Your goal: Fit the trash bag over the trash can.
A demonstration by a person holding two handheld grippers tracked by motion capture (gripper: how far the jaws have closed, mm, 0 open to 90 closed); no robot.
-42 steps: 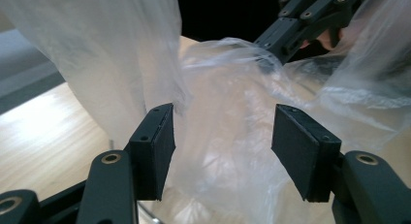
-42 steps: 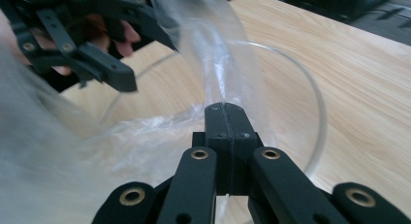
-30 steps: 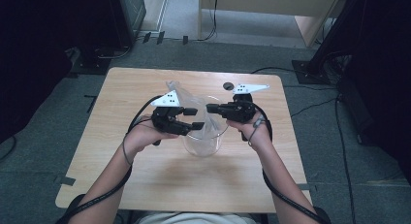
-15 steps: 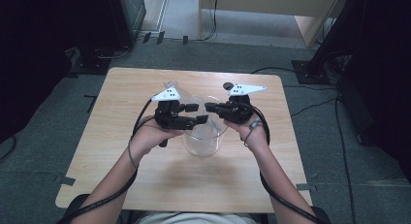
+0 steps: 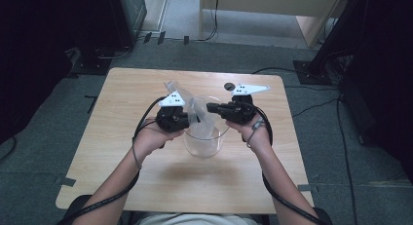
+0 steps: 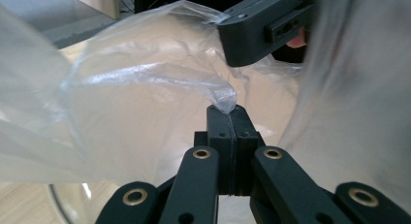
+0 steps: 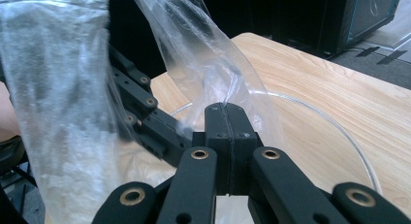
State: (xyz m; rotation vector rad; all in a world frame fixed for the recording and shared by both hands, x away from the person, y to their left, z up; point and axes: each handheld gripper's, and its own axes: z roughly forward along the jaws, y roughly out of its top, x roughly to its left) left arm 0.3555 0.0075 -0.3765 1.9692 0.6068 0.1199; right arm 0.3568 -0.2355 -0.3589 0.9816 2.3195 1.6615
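Plastic bag (image 6: 145, 88) pinched by left gripper (image 6: 228, 110) and right gripper (image 7: 227, 107) over clear bowl (image 5: 204, 142)

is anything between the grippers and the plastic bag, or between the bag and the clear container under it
Nothing visible. The left gripper and the right gripper are each shut on a fold of the clear plastic bag, so the film is already pinched. The bag hangs straight above the open mouth of the clear container, with nothing across the mouth.
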